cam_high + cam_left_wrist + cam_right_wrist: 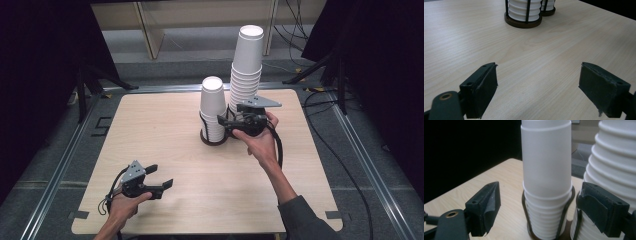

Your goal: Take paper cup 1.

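Note:
Two stacks of white paper cups stand upside down in dark wire holders at the far middle of the table. The short stack (pixel 212 107) (pixel 546 170) is on the left, the tall stack (pixel 246 70) (pixel 614 170) on the right. My right gripper (pixel 225 119) (pixel 539 202) is open and level, facing the short stack just above its holder (pixel 212 141). Its jaws stand wide to either side without touching the cups. My left gripper (pixel 161 176) (pixel 537 82) rests low near the front left, open with bare table between its pads. Both holders (pixel 522 23) are far ahead of it.
The light wooden table (pixel 165 130) has rounded corners and a metal frame around it. Black cables (pixel 345 165) trail over the floor on the right. Dark stands and wooden furniture legs are beyond the far edge.

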Motion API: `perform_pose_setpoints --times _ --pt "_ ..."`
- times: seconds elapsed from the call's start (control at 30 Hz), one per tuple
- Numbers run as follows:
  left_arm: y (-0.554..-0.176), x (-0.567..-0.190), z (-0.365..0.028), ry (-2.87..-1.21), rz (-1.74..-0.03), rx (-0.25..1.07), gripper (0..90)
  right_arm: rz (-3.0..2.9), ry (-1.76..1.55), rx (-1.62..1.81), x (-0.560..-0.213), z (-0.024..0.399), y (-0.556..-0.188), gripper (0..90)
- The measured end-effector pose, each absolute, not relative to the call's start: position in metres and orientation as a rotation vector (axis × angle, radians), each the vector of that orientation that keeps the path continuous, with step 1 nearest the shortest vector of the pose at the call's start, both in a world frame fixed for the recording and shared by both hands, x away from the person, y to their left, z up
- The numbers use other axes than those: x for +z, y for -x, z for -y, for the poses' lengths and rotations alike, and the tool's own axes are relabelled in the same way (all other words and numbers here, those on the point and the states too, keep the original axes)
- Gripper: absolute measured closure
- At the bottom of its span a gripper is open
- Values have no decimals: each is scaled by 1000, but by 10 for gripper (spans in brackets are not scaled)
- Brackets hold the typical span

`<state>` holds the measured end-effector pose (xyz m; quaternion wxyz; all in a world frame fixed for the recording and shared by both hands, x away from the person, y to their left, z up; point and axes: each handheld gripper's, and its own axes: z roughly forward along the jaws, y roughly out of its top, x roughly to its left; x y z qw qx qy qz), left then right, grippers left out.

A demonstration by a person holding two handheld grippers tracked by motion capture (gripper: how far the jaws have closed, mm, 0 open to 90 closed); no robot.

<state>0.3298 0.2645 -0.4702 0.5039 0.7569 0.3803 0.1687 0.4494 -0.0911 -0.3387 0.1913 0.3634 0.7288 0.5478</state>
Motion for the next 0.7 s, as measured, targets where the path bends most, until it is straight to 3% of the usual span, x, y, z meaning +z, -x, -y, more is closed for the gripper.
perform_pose_setpoints --times 0.7 --pt "-329 -470 -264 -1819 -897 399 146 -1942 -1147 1407 -319 33 -493 154"
